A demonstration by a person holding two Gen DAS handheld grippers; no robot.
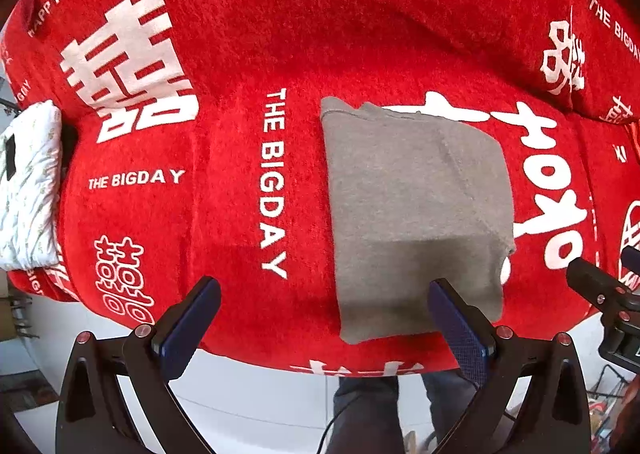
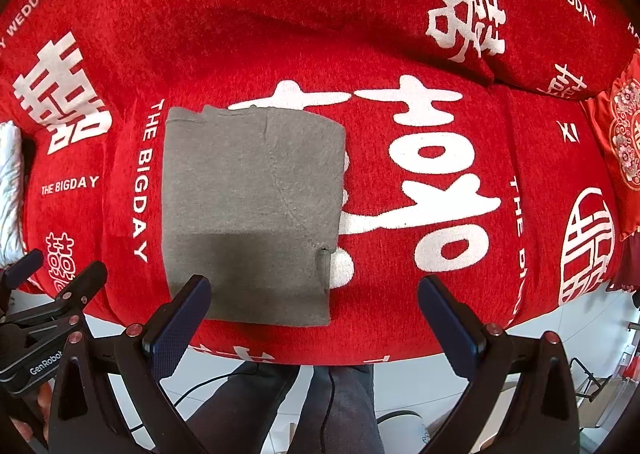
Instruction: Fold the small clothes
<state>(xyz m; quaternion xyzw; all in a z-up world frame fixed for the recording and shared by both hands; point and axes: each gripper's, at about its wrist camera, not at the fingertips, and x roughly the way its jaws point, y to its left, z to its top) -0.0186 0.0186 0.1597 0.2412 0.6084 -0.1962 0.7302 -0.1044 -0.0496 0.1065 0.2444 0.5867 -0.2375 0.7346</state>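
My left gripper (image 1: 324,318) is nearest the lens, jaws spread wide and holding nothing, its right finger over the near edge of the grey garment. My right gripper (image 2: 314,316) hangs the same way, jaws released and empty, its left finger over that same near edge. Beneath both spreads the red cover (image 1: 248,54) printed with white characters and "THE BIGDAY", draped over a cushioned seat. The grey garment (image 2: 252,210) lies folded into a flat rectangle on the seat, close to the front edge, a shadow across its near part. A white patterned cushion (image 1: 28,186) sits at the far left, a red embroidered one (image 2: 624,134) at the far right.
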